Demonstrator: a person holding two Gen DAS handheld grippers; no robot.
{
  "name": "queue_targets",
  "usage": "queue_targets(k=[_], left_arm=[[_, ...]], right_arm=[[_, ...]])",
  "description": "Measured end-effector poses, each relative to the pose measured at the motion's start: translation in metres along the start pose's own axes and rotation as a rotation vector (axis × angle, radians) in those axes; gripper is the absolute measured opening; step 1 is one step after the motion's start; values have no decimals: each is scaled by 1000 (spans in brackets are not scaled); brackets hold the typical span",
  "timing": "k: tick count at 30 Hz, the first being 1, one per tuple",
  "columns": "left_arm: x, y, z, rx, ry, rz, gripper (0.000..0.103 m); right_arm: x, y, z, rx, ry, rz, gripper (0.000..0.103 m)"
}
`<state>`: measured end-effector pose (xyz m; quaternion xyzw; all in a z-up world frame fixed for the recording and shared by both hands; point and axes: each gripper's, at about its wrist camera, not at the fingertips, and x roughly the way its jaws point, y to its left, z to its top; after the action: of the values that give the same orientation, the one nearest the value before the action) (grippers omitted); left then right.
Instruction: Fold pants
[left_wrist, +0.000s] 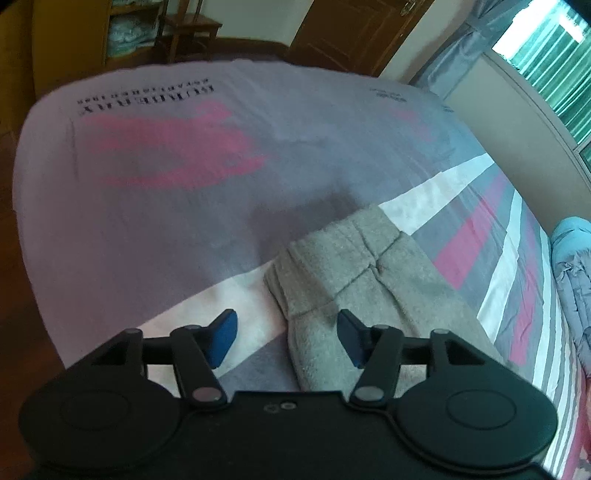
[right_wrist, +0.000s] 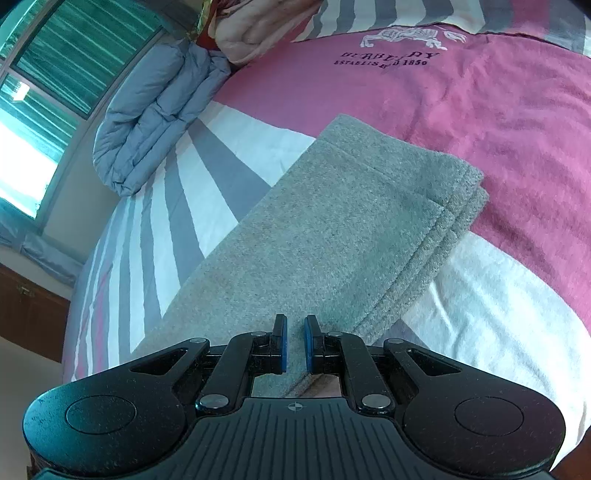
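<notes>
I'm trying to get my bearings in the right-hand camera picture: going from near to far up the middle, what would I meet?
Right gripper → folded grey pants → white stripe of the bedspread → pink panel of the bedspread → embroidered lettering → horse emblem.

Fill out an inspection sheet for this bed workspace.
Surface: bedspread, pink, white and grey stripes, printed lettering.
Job's things: grey pants folded in layers, lying flat.
Clutter: blue-grey puffy bedding bundled by the window; pink bundle behind it.
Grippers: left hand-held gripper open above the pants' edge; right hand-held gripper nearly shut over the pants, grip unclear.
Cables: nothing seen.
Surroundings: window, wooden door, chair.
</notes>
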<state>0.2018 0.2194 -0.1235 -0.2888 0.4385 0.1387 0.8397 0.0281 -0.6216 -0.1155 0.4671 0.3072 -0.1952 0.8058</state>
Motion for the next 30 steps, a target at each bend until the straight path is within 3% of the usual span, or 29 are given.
queue_targets(k=[1,2,4,7,11,14,17,19,23,27,30], left_arm=[[2,0,-1,-4,5,-4,41],[6,-1,0,-9,8,-14,26],[11,-4,1,-15,16,-33,12],[8,-15,1,24,-24,-4,8],[-1,-23,13,-10,-74,-21,5],[-7,-29,21,22,-113,-37,5],[18,-18,-1,74,-42,64,5],[19,-12,-12,88,-51,68,5],[3,-24,-8,117,-66,110,21],[-34,-55,-30,252,-107,53,29],[-50,-87,-60,362,-82,-19,41]], right_arm=[[0,0,-1,-1,0,-2,9],[0,1,-1,-1,0,-3,9],[-1,3,-2,-11,2,-8,9],[-1,7,-1,-38,-1,-21,9],[1,11,-2,-59,-3,-38,9],[2,20,-4,-104,-4,-51,9],[5,26,-6,-141,-1,-55,9],[10,25,-7,-136,6,-58,9],[11,26,-7,-144,17,-56,9],[4,26,-3,-177,13,-41,9],[-4,16,1,-166,11,-39,9]])
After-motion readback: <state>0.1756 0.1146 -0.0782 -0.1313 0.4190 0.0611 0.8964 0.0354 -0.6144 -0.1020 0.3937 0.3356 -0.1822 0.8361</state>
